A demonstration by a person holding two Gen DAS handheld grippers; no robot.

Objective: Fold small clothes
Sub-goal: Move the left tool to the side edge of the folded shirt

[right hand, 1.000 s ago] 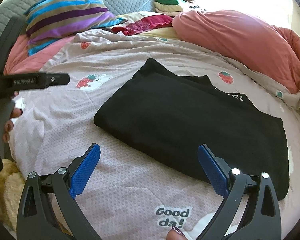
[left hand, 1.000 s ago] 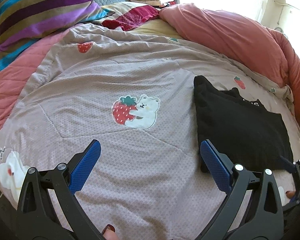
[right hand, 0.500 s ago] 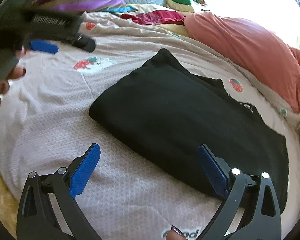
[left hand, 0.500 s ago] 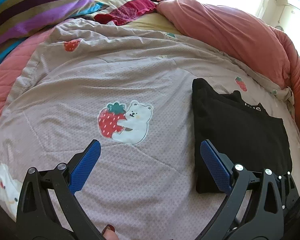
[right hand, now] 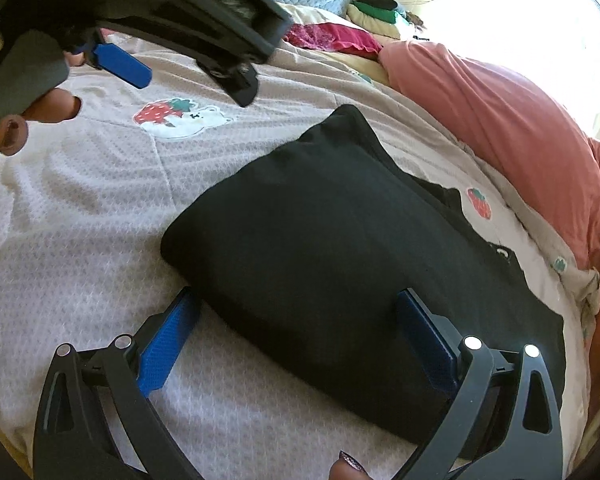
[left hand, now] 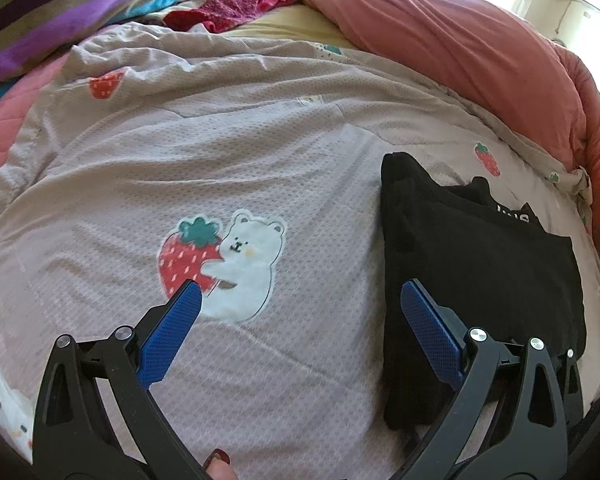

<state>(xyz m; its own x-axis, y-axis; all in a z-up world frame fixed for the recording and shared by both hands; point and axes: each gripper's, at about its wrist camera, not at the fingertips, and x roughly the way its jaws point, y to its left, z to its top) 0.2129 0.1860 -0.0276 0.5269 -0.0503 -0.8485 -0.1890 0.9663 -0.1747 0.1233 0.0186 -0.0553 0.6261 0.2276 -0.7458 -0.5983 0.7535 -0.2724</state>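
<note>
the black garment (right hand: 352, 272) lies on the bed's pale quilt (left hand: 260, 160), already doubled into a thick, roughly rectangular pad with more than one layer showing at its far end, where a strip with white lettering (left hand: 512, 214) peeks out. in the left wrist view it sits to the right of the strawberry-and-bear print (left hand: 220, 260); in the right wrist view it fills the middle, its near long edge running slantwise.

the right tool (right hand: 300, 340) is released, jaws spread wide, straddling that near edge: its left pad is at the quilt just beside the garment's near corner, its right pad over the black cloth. whether either pad presses the fabric cannot be told. the left tool (left hand: 300, 336) is also released and holds nothing; its left pad hovers over the print and its right pad at the garment's left edge.

judging from this, the step in hand is the approach for another fold, or a tidy-up of the folded pad, with no grip taken yet. the next move would call for one tool to close on an edge through all layers, so the lower ones do not slide out, then to carry it across while the other steadies the pad.

around it lie a pink duvet (left hand: 480, 60), a striped pillow (left hand: 60, 12) and stacked clothes (right hand: 376, 10) at the far side.
</note>
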